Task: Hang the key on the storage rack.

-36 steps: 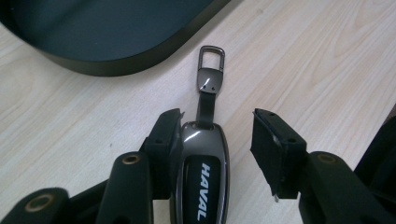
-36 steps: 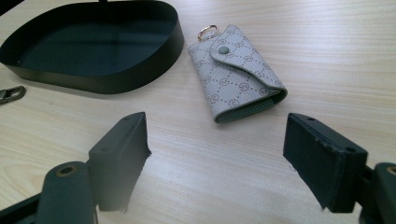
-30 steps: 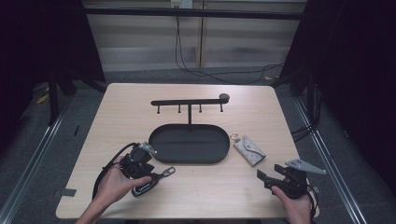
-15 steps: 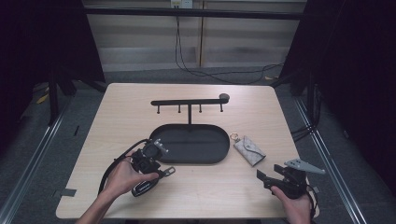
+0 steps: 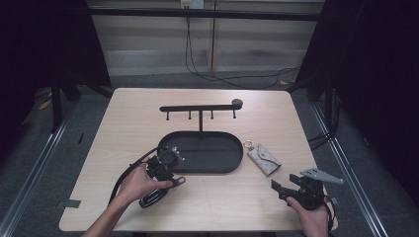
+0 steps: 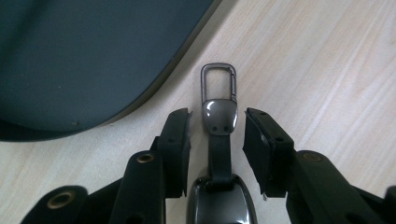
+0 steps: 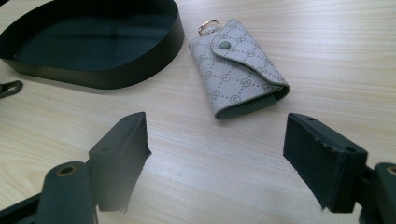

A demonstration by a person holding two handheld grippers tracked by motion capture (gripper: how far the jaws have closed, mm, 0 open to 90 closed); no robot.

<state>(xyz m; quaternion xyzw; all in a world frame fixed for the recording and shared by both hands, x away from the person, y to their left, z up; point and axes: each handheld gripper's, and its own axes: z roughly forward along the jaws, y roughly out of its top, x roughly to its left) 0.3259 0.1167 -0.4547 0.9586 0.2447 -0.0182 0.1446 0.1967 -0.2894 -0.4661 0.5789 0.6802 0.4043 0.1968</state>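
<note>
Straddling the dark key fob on the surface, the left claw has been narrowing, its pads not yet touching the strap. Beyond its tips lies the black tray. The right claw waits wide, pouch ahead.

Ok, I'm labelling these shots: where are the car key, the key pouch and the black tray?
car key (image 6: 218, 115): left gripper view, its shiny metal cap.
key pouch (image 7: 236, 70): right gripper view, its front flap.
black tray (image 5: 232, 165): high view, its right rim.
</note>
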